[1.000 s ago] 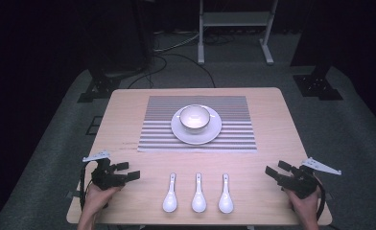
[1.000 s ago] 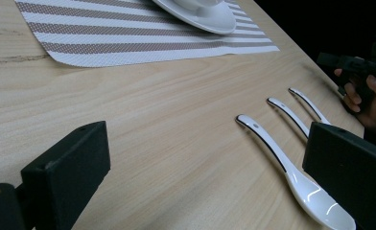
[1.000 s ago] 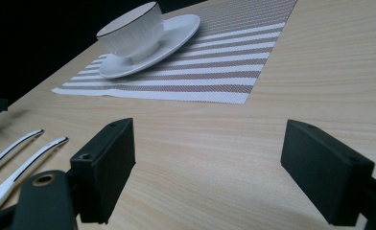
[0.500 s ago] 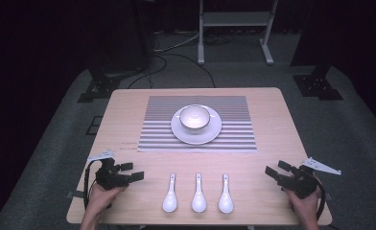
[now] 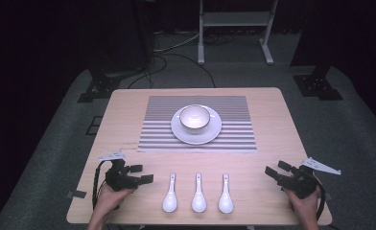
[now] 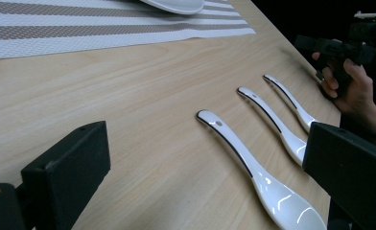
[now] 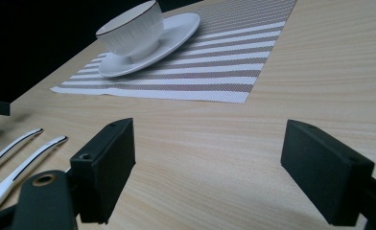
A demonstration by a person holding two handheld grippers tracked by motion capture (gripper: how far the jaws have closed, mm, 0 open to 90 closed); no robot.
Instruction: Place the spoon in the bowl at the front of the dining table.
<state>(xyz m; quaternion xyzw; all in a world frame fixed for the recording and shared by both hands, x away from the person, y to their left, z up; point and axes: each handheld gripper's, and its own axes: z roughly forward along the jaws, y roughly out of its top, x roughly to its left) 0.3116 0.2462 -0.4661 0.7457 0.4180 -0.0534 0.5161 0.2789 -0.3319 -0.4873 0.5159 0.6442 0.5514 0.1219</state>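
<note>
Table (image 5: 128, 120): pale wood, centre of the high view, dark floor around it

Left gripper (image 5: 142, 174): lower left of the high view, held in the person's left hand (image 5: 110, 197), jaws wide apart and holding nothing, pointing toward the spoons at its right; in the left gripper view its two black jaws rise at the lower left and lower right corners with bare wood and the nearest spoon between them

Spoons: three white ones in a row at lower centre of the high view, bowls toward the bottom edge, handles toward the mat; left spoon (image 5: 170, 195), middle spoon (image 5: 198, 194), right spoon (image 5: 225, 195), each apart from its neighbour and flat on the wood; neither gripper touches them

Mat (image 5: 152, 136): striped grey and white, above the spoons, middle of the table

Saucer (image 5: 210, 134): white, on the mat's centre

Cup (image 5: 194, 118): white with a dark rim line, upright on the saucer; seen at upper left of the right gripper view

Right gripper (image 5: 275, 171): lower right of the high view, in the person's right hand (image 5: 305, 202), jaws spread wide, empty, aimed up and left across the table
</note>
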